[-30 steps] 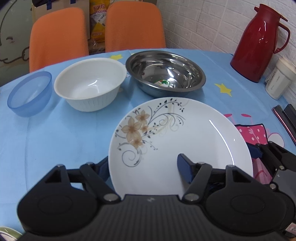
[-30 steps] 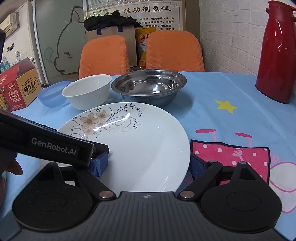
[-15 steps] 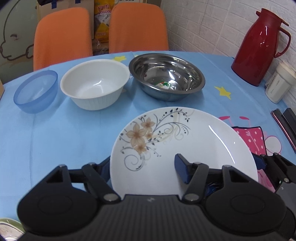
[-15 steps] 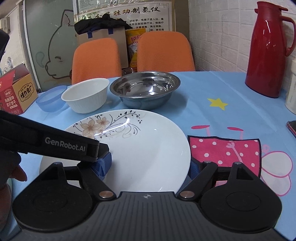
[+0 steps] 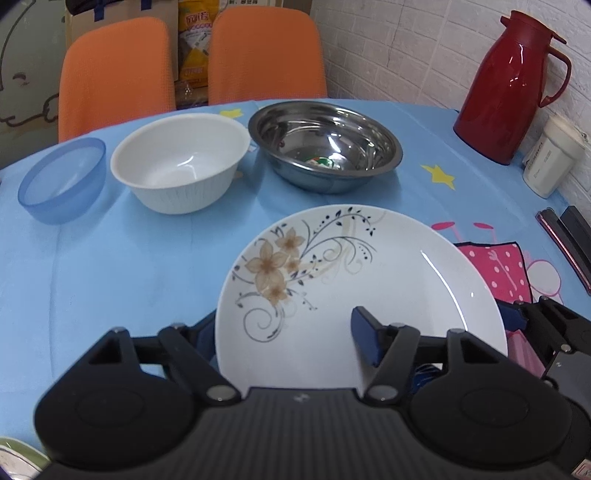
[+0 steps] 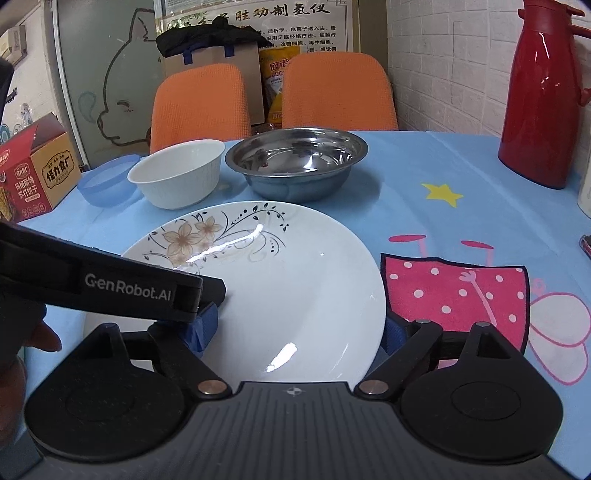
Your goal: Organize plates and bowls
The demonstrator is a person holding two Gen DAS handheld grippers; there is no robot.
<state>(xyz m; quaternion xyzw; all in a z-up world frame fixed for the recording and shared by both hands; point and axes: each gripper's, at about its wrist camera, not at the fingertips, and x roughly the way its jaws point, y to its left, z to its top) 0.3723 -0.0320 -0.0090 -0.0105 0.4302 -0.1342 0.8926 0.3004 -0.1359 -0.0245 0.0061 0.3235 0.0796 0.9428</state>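
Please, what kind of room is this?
Probably a staff dining or break room, not a home kitchen: a round table with a blue cartoon tablecloth, orange chairs, a Chinese wall poster, and a red thermos.

White plate (image 5: 369, 280) with brown flowers (black vines), blue translucent bowl (image 5: 61, 181), red thermos (image 5: 511, 85)

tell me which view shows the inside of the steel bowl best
The left wrist view: it looks down into the steel bowl, so the bottom and a small green and red object there show. The right wrist view sees the same bowl from lower, showing its outer wall and only part of the shiny interior.
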